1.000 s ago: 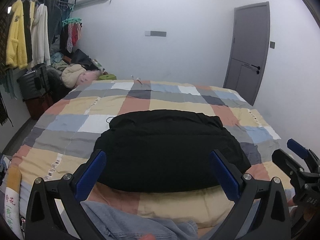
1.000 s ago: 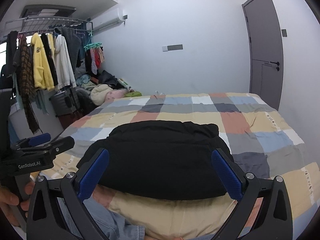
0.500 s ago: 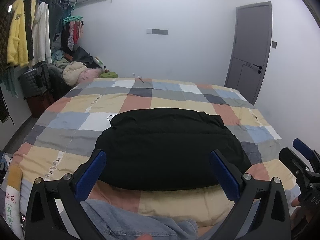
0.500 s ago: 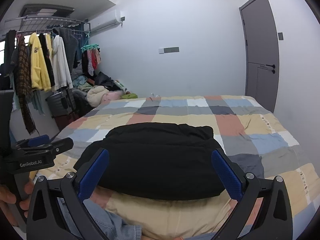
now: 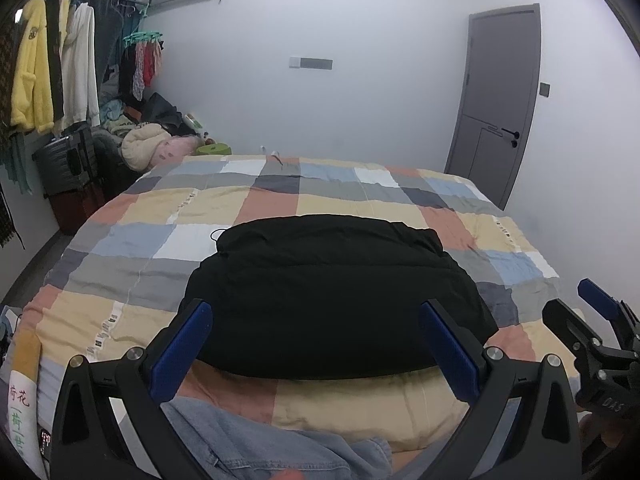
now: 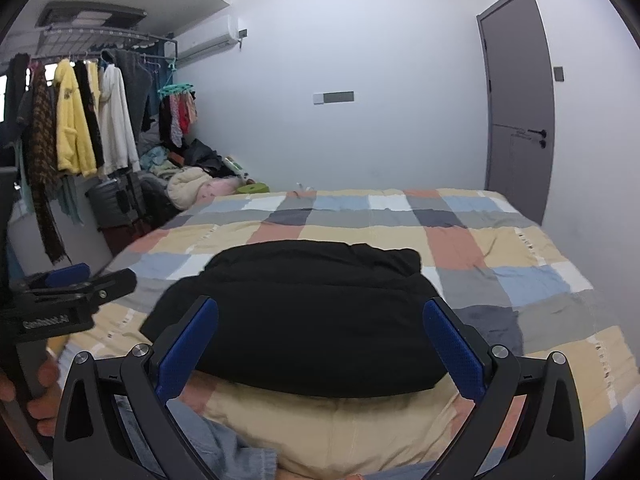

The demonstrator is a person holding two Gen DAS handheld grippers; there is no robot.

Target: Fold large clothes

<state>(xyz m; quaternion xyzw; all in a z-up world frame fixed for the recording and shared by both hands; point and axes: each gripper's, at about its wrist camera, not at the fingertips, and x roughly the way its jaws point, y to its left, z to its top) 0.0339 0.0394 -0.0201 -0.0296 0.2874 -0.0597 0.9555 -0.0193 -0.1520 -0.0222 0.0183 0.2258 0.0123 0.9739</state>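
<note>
Black garment [image 5: 336,292] folded into a compact bundle at 6 o'clock on the quilt [image 5: 280,200], near the edge for easy reach. Left gripper [image 5: 316,344] and right gripper [image 6: 320,340] both spread wide, empty, held clear above: fold judged complete.

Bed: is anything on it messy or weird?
Not really. The black coat lies folded on the quilt. Only a thin cord loops out at its far left corner. Both claws hang open, touching nothing.

black garment [image 5: 332,292] mid-bed | quilt [image 5: 360,200] beyond bare (far half)
</note>
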